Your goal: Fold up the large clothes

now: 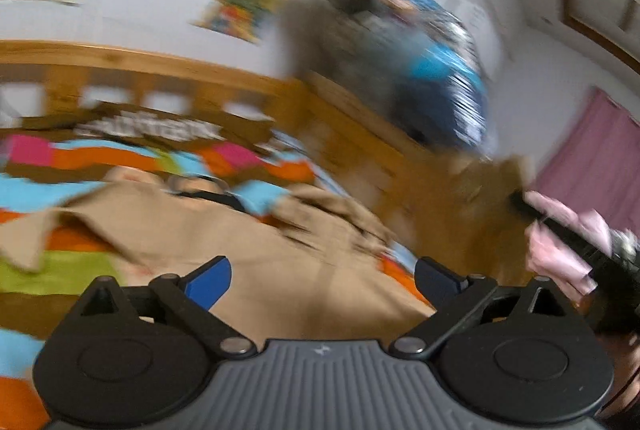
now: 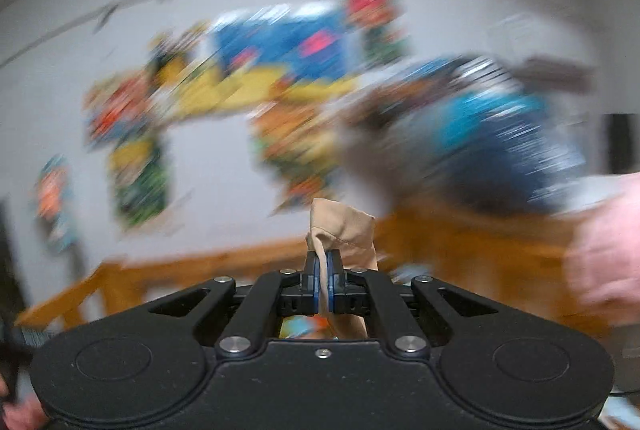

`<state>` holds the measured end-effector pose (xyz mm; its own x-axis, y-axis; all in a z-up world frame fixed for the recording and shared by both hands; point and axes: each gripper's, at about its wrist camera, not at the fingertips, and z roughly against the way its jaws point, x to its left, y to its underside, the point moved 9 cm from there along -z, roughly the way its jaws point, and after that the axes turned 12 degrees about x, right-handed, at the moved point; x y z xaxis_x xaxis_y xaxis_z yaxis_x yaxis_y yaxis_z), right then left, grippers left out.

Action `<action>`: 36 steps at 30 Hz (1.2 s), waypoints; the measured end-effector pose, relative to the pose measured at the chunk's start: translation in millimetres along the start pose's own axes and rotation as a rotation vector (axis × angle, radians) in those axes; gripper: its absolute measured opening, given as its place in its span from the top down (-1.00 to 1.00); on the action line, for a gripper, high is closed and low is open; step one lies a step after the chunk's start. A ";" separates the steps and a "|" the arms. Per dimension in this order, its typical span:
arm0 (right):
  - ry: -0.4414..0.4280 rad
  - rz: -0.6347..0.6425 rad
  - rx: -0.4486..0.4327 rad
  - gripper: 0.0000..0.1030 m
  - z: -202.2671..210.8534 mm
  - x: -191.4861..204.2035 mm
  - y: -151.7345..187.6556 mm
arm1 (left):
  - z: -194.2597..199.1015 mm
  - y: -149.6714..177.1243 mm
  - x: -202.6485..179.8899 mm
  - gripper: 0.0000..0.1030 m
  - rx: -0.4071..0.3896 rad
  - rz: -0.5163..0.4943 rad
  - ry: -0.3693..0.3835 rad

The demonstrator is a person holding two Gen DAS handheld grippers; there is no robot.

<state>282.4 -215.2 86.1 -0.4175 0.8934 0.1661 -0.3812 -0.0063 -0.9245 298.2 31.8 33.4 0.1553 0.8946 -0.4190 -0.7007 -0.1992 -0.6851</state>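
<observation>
Both grippers hung above the striped bedspread [image 1: 36, 190]: the left gripper [image 1: 324, 276] gaped empty, while the right gripper [image 2: 324, 280] pinched the tan garment [image 2: 344, 230].

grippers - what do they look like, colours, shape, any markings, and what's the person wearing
Both grippers are black, each with two round housings and linkage arms on silver pivot bolts. The left gripper has blue pads on its jaws and a grey ribbed centre plate with a small pale logo. The right gripper has blue pads too, with a plain black plate and one small screw. A pink sleeve shows at the edge.
</observation>
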 end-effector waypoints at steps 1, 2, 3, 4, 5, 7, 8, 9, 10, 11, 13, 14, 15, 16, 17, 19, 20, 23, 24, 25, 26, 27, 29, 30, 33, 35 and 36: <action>-0.032 0.033 0.070 0.93 -28.3 21.2 15.4 | 5.5 -0.3 18.2 -0.97 -0.015 0.027 -0.026; -0.058 0.059 0.150 0.89 -54.8 40.5 37.2 | 9.9 0.2 36.2 -0.97 -0.025 0.057 -0.048; -0.074 0.070 0.208 0.86 -69.6 53.1 56.8 | 8.8 1.0 52.6 -0.97 -0.025 0.086 -0.064; -0.090 0.082 0.300 0.79 -86.1 66.0 84.2 | 3.6 2.3 68.1 -0.98 -0.017 0.119 -0.072; -0.100 0.086 0.355 0.67 -90.5 72.5 103.4 | -3.0 2.9 79.0 -0.97 -0.009 0.138 -0.071; -0.104 0.091 0.408 0.49 -83.2 72.9 133.6 | -29.2 7.7 92.4 -0.97 0.027 0.146 -0.058; -0.098 0.086 0.417 0.26 -76.3 68.4 139.7 | -47.0 9.2 95.8 -0.97 0.049 0.126 -0.041; -0.084 0.071 0.426 0.15 -67.6 55.2 142.8 | -63.7 14.5 94.6 -0.97 0.074 0.099 -0.032; -0.054 0.045 0.433 -0.05 -54.2 34.3 146.2 | -83.9 17.9 94.9 -0.98 0.110 0.066 -0.022; -0.019 0.027 0.436 -0.16 -42.5 14.7 147.2 | -108.9 21.7 94.3 -0.97 0.157 0.029 -0.009; 0.114 -0.009 0.446 -0.22 -21.4 -38.5 151.1 | -151.6 37.1 90.6 -0.96 0.244 -0.017 0.024; 0.174 -0.038 0.452 -0.24 -11.2 -62.4 154.6 | -172.0 46.4 89.7 -0.94 0.288 -0.028 0.048; 0.233 -0.085 0.459 -0.24 0.8 -89.2 158.2 | -187.5 56.6 90.6 -0.93 0.325 -0.039 0.070; 0.274 -0.123 0.462 -0.24 9.5 -110.9 163.0 | -201.8 66.5 89.6 -0.91 0.361 -0.048 0.080; 0.320 -0.166 0.464 -0.24 21.0 -135.7 171.7 | -212.9 78.3 89.6 -0.88 0.395 -0.056 0.076; 0.387 -0.240 0.470 -0.25 36.6 -179.5 185.8 | -232.2 96.5 92.6 -0.81 0.461 -0.082 0.049; 0.405 -0.276 0.471 -0.25 38.5 -194.4 190.8 | -236.9 104.9 94.1 -0.73 0.479 -0.094 0.031; 0.416 -0.401 0.466 -0.25 36.0 -244.4 208.9 | -247.8 113.8 93.6 -0.45 0.472 -0.128 -0.032; 0.407 -0.435 0.462 -0.25 33.8 -255.7 212.1 | -249.7 112.2 90.3 -0.35 0.468 -0.134 -0.050; 0.395 -0.475 0.452 -0.25 28.7 -267.3 216.1 | -250.6 109.6 87.1 -0.04 0.467 -0.137 -0.055; 0.385 -0.501 0.442 -0.25 26.1 -276.4 218.9 | -251.6 109.2 85.1 0.31 0.478 -0.139 -0.071; 0.376 -0.521 0.437 -0.25 19.6 -285.6 219.8 | -251.8 109.7 83.8 0.46 0.487 -0.147 -0.101; 0.347 -0.545 0.433 -0.16 9.8 -294.9 225.4 | -250.9 104.4 77.1 0.99 0.480 -0.185 -0.138; 0.332 -0.551 0.437 -0.11 6.8 -297.9 228.2 | -249.3 100.4 72.8 1.00 0.467 -0.197 -0.145; 0.308 -0.568 0.429 0.85 2.7 -300.0 227.9 | -232.0 84.7 59.2 1.00 0.397 -0.240 -0.172; 0.301 -0.543 0.359 0.95 -7.0 -304.7 200.1 | -216.5 62.6 53.1 1.00 0.307 -0.258 -0.219; 0.313 -0.499 0.328 0.95 0.1 -302.1 187.8 | -207.5 47.8 51.4 1.00 0.252 -0.247 -0.233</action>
<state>336.9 -486.3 -137.7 0.1135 0.9125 0.3931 -0.7179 0.3488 -0.6025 417.1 -14.7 -144.6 0.1987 0.9754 -0.0952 -0.8152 0.1106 -0.5685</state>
